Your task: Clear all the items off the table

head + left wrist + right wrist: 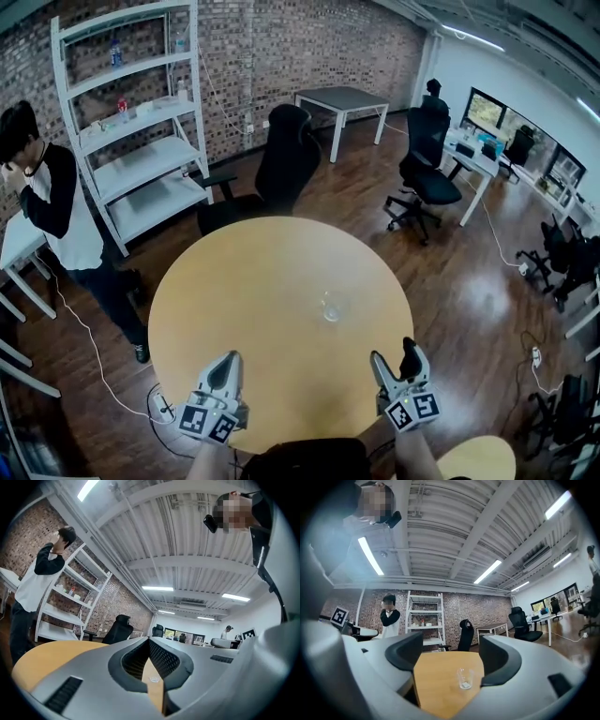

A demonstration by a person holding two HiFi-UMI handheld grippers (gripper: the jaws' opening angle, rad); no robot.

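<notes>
Glass cup (331,307) is the only thing on your bench (234,272), at 2 o'clock from the middle. It looks empty, and you haven't picked it up yet. Left gripper view: your left gripper (149,643) has its fingers closed on nothing. Right gripper view: your right gripper (452,657) has its fingers wide, with the cup ahead at 12 o'clock.

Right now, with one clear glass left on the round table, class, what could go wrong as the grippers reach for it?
1. The glass is clear and faint against the table; a misjudged reach might tip it.
2. It stands well ahead of the open right gripper; smooth walls may slip if pinched off centre.
3. The left gripper is shut, so it cannot readily steady the glass.
</notes>
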